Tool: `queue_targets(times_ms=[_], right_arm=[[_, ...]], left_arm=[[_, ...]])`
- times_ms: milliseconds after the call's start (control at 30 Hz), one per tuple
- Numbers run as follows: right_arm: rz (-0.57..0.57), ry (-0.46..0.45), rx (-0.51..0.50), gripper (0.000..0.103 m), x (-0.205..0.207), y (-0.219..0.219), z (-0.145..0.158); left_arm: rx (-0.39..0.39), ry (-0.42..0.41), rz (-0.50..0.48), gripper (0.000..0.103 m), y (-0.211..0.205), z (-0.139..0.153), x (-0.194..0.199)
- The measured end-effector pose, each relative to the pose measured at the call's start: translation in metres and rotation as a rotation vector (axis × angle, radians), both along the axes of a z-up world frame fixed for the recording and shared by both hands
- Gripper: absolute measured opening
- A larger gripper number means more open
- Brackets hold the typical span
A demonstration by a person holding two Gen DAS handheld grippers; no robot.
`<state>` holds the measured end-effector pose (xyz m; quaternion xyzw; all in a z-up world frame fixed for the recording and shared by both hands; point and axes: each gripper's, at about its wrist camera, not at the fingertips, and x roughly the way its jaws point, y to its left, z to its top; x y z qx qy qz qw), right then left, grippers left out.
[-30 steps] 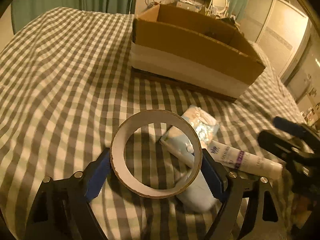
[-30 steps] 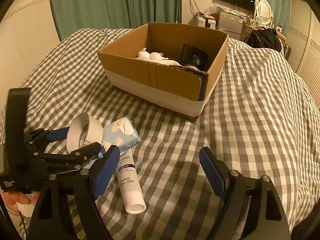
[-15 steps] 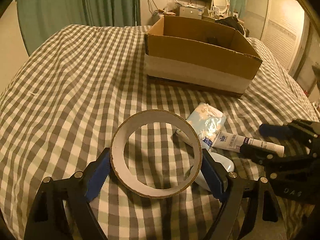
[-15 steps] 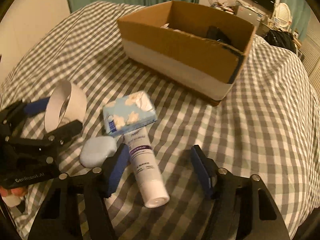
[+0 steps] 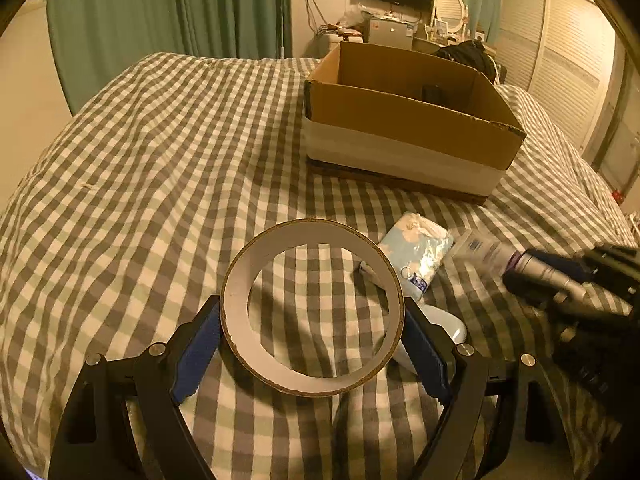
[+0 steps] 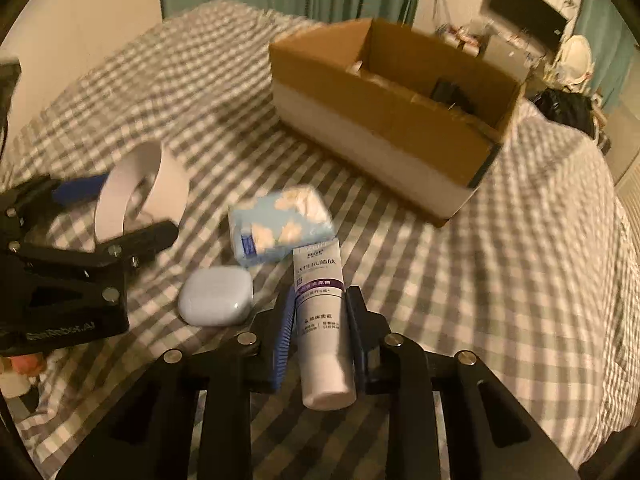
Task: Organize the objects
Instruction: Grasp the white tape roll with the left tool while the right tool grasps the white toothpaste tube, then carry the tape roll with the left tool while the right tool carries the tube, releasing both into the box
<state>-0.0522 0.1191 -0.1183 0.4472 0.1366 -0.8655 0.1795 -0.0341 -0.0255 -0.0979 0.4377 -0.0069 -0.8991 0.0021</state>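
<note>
Mid-pickup: right gripper, just closed, pinching the tube on the bed, left gripper clamping the tape roll; next, probably carrying both to the far cardboard box.

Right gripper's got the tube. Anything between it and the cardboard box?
Nothing visible blocks it. The right gripper is shut on the tube; the tissue pack lies just ahead, low on the bedspread, before the cardboard box, open-topped.
</note>
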Motion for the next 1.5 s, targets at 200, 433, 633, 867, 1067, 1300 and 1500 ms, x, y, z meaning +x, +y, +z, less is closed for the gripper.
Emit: queue_targets(times_ms=[200,433,633,867,1067,1300,1500], right_arm=[[-0.029,0.089,-0.035,0.025,0.011,0.010,0.028],[-0.054,0.186,-0.055,0.025,0.015,0.018,0.063],[-0.055,0.276,-0.096,0.025,0.006,0.027,0.107],[-0.084,0.371,-0.120,0.025,-0.022,0.032,0.151],[-0.092,0.405,-0.148,0.025,-0.060,0.031,0.172],[-0.099,0.431,-0.169,0.025,-0.113,0.029,0.182],[-0.111,0.444,-0.179,0.025,-0.167,0.027,0.185]], left_arm=[[-0.011,0.015,0.003,0.087,0.004,0.015,0.006],[-0.002,0.054,-0.024,0.087,0.014,0.042,0.001],[-0.024,0.123,-0.066,0.087,0.027,0.081,-0.023],[-0.016,0.217,-0.109,0.087,0.044,0.128,-0.068],[0.016,0.286,-0.140,0.087,0.054,0.152,-0.114],[0.016,0.313,-0.131,0.087,0.059,0.153,-0.168],[0.018,0.317,-0.124,0.087,0.062,0.139,-0.212]])
